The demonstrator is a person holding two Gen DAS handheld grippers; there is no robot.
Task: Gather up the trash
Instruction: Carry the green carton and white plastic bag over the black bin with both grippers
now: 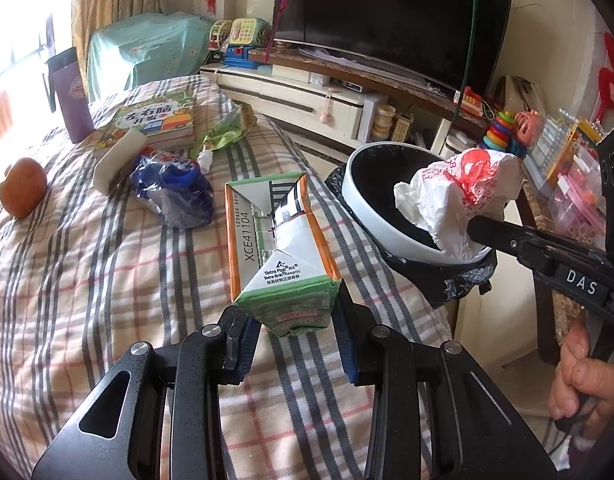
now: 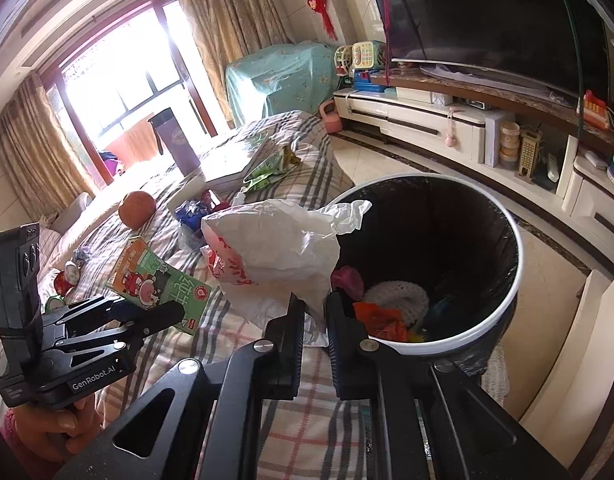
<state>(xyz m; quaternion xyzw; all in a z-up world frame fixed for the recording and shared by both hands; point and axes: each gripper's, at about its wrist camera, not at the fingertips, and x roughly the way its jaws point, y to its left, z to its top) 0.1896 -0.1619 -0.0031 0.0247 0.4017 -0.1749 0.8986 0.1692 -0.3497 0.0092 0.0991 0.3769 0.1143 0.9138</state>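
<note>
2 grippers are loaded: your left gripper (image 1: 295, 320) is clamped on the drink carton (image 1: 279, 240) above the striped bed (image 1: 87, 280), and your right gripper (image 2: 315, 312) is clenched on the crumpled white plastic bag (image 2: 275, 248), right beside the black-lined trash bin's rim (image 2: 515, 264).

A plaid-covered table (image 1: 87, 280) carries a book (image 1: 155, 120), orange (image 1: 22, 188), and blue wrapper (image 1: 175, 192).

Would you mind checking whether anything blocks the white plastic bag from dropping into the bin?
Nothing visible does: the right gripper holds the crumpled white plastic bag beside the white-rimmed, black-lined bin, whose mouth is open.
</note>
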